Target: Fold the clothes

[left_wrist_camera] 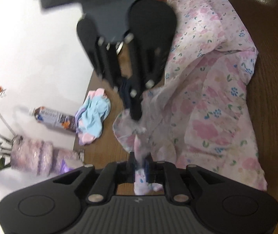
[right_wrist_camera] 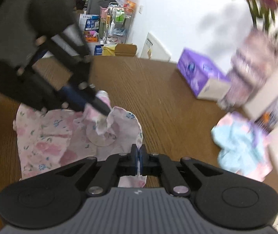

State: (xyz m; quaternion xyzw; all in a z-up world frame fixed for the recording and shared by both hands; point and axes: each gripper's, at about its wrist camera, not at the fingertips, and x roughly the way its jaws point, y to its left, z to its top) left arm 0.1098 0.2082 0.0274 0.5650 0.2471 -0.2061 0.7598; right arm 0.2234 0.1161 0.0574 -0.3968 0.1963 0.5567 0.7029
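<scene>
Black claw (right_wrist_camera: 139,157), blue pads, silver screws

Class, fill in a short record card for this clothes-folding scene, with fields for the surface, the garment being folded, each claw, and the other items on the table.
surface: brown wooden table
garment: pink floral garment, spread out, partly gathered
left claw: shut on the floral fabric
right claw: shut on an edge of the same garment
other cloth: pastel blue and pink bundle, lying apart
also on table: purple box
</scene>
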